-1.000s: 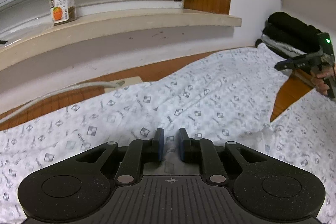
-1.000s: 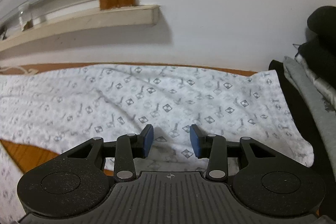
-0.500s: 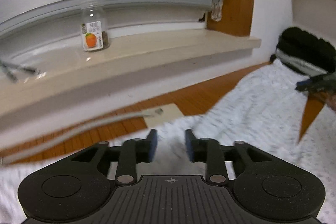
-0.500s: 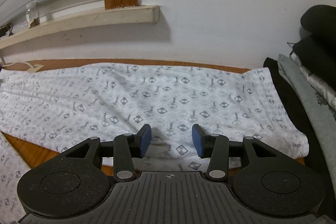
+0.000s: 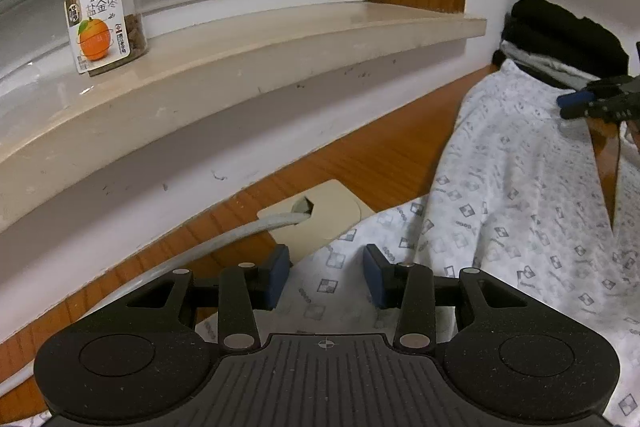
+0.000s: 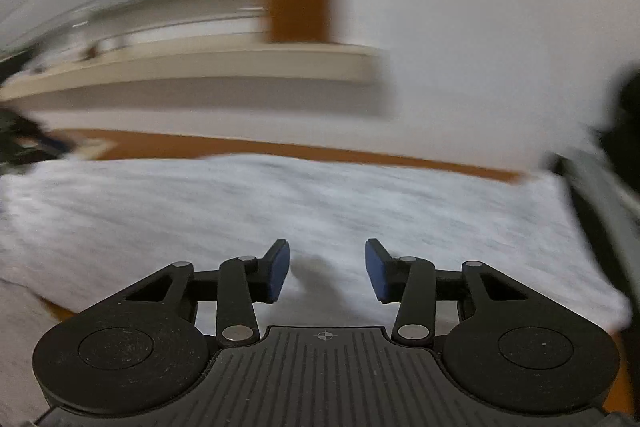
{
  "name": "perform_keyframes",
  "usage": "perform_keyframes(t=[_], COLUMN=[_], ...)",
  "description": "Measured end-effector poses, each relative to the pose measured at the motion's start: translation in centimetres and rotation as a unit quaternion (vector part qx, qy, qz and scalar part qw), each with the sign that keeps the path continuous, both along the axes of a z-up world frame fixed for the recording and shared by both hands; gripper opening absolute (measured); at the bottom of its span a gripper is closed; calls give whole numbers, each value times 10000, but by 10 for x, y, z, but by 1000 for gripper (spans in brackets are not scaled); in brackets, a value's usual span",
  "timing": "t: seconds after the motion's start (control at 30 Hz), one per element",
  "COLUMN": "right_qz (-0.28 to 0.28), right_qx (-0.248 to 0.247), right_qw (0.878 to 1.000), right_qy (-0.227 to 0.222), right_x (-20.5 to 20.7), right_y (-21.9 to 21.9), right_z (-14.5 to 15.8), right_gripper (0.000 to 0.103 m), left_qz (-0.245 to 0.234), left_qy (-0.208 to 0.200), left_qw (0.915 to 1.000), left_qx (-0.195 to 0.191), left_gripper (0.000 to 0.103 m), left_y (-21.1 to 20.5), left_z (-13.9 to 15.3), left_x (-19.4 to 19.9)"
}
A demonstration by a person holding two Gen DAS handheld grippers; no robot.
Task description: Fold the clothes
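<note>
A white garment (image 5: 520, 219) with a small grey square print lies spread on the wooden surface (image 5: 360, 163). In the left wrist view my left gripper (image 5: 325, 277) hovers over the garment's left edge. Its blue pads are apart and open, with cloth beneath them but not pinched. My right gripper (image 5: 576, 103) shows small at the far right, over the cloth. The right wrist view is motion-blurred: my right gripper (image 6: 326, 269) stands open above the flat garment (image 6: 280, 203), with nothing between its pads.
A clear jar (image 5: 102, 23) with an orange label stands on the beige windowsill (image 5: 280, 47). A beige plate (image 5: 320, 215) with a grey cable lies by the garment's edge. Folded dark clothes (image 5: 560, 39) are stacked at the right, against the wall.
The left gripper's pads have spread from nearly shut on the cloth to open, and it has moved left to the garment's edge. The right gripper has shifted sideways; its view is now blurred.
</note>
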State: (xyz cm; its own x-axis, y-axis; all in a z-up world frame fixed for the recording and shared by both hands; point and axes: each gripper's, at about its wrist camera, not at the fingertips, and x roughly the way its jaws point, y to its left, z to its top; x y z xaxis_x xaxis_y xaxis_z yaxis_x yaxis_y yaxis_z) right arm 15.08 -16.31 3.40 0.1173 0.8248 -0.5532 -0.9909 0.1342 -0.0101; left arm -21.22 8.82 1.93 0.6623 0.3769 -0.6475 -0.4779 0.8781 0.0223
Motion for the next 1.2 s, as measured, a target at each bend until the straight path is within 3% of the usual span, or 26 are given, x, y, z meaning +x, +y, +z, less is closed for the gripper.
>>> perform_keyframes(t=[0.07,0.17,0.2,0.23,0.33,0.53,0.67,0.77,0.83,0.97,1.03,1.1,1.2], right_qz=[433,1116,1345,1508,1936,2008,2002,1993,1997,1995,1998,2004,2001], right_qx=[-180,-334,-384,-380,-481,-313,-178,-177,-182,-180,-184,-186,-187], right_qw=[9989,9931,9901,9877,9799,9791,9796,9798,9797,9797,9796,9795,9795], right_qy=[-32,94,140,148,69,34,39,8,71,50,86,106,99], right_x=[-41,-102,-121,-136,-166,-164,-163,-166,-164,-165,-165,-164,-165], right_y=[20,43,48,51,56,44,40,41,44,44,45,45,45], right_z=[-2,-11,-12,-12,-13,-14,-18,-19,-19,-18,-18,-18,-18], right_gripper=[43,40,40,40,40,40,40,40,40,40,41,42,42], left_qz=[-53,-145,-187,-169,32,986,1064,862,859,674,454,287,203], left_qy=[-10,1,6,30,-59,-687,-556,-360,-423,-536,-457,-216,133], left_qw=[10000,9999,9998,9997,9996,9899,9904,9942,9943,9957,9978,9993,9997], left_qx=[18,64,91,155,291,747,681,543,468,332,167,102,94], left_gripper=[39,17,5,0,0,0,0,3,15,18,34,41,42], left_y=[-2,-7,-9,-11,-13,-5,2,1,-1,-15,-24,-29,-33], left_z=[0,1,1,2,6,35,27,18,19,27,26,17,4], left_x=[1,0,0,1,-3,-30,-20,-14,-20,-38,-40,-39,-35])
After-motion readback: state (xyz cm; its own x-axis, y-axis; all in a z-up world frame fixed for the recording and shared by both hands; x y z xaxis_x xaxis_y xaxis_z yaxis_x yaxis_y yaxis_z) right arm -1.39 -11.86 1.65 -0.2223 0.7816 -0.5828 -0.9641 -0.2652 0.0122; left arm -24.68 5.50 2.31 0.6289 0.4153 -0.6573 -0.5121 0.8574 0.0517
